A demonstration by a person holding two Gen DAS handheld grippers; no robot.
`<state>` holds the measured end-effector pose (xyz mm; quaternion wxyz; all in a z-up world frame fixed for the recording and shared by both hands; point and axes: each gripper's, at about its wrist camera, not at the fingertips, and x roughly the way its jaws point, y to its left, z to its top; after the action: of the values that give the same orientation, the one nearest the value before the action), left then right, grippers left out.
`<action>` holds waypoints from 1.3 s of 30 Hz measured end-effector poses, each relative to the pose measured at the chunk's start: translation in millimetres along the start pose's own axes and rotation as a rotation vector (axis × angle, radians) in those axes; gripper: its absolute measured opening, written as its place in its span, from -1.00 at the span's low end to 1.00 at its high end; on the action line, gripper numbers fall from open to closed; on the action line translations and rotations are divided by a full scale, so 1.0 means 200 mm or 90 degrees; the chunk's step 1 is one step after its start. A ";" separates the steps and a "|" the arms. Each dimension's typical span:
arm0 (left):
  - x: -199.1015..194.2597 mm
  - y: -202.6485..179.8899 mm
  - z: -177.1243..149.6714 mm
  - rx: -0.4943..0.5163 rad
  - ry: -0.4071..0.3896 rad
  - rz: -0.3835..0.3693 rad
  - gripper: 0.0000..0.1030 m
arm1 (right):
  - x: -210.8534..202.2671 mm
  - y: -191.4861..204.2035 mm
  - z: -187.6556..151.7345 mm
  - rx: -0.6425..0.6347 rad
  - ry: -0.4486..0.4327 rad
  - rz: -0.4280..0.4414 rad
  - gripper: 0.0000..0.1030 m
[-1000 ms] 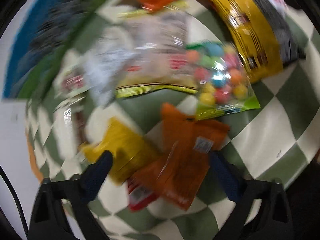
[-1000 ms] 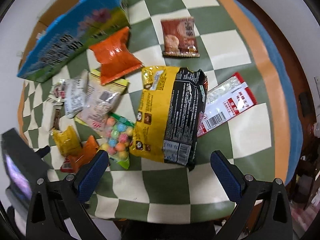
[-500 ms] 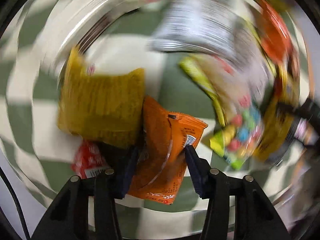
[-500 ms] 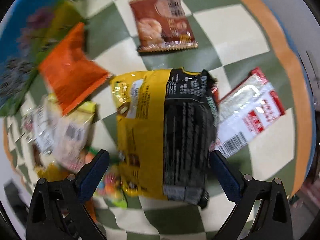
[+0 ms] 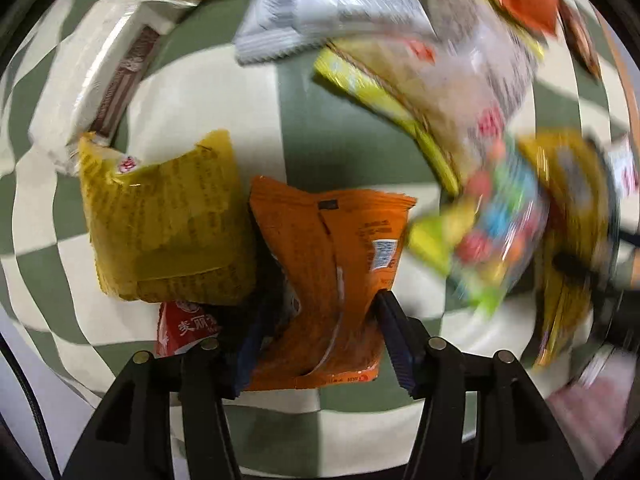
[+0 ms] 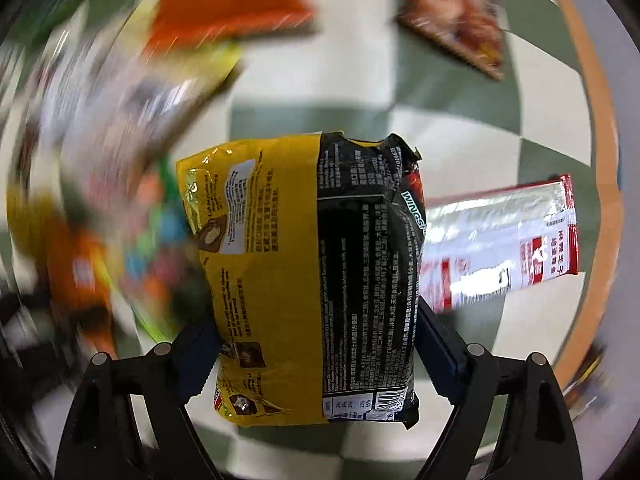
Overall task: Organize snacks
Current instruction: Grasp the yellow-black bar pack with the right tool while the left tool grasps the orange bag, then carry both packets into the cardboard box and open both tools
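Note:
In the left wrist view a crumpled orange packet (image 5: 332, 264) is pinched between the pads of my left gripper (image 5: 320, 304), which points straight down; the jaws are opening slightly but still press it. A yellow packet (image 5: 164, 224) and a red packet (image 5: 184, 328) lie against its left side. In the right wrist view a large yellow and black bag (image 6: 312, 272) sits between the fingers of my right gripper (image 6: 316, 324). Those jaws are closing and both pads meet the bag's sides.
Everything lies on a green and white checked cloth (image 5: 208, 92). A white and brown bar (image 5: 100, 76), a grey packet (image 5: 328, 4), a candy bag (image 5: 500, 224), a red and silver packet (image 6: 504, 244), a brown packet (image 6: 460, 12) and a second orange packet (image 6: 224, 0) surround them. The table's orange rim (image 6: 600, 160) runs at right.
The left gripper has rolled, moved over the orange packet and closed on it. The right gripper has come down over the yellow and black bag and narrowed onto its sides.

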<state>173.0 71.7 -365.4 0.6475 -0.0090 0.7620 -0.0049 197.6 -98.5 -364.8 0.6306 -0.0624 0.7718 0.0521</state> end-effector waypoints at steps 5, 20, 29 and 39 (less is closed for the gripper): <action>-0.01 0.20 0.04 -0.139 0.019 -0.129 0.04 | -0.02 -0.04 -0.04 0.038 -0.003 0.049 0.81; -0.11 0.22 -0.25 -0.023 -0.034 -0.032 -0.09 | 0.06 -0.03 -0.20 0.138 -0.045 0.026 0.71; -0.53 0.60 -0.49 -0.045 -0.104 -0.119 -0.10 | -0.17 -0.20 -0.50 0.207 -0.098 0.112 0.71; -1.50 0.69 -0.12 -0.012 -0.296 -0.192 -0.09 | -0.95 -0.01 -0.41 0.189 -0.267 0.218 0.71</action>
<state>196.7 215.3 -68.7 0.7968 -0.1290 0.5831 -0.0919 156.1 -106.7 -161.9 0.7605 0.1738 0.6231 0.0561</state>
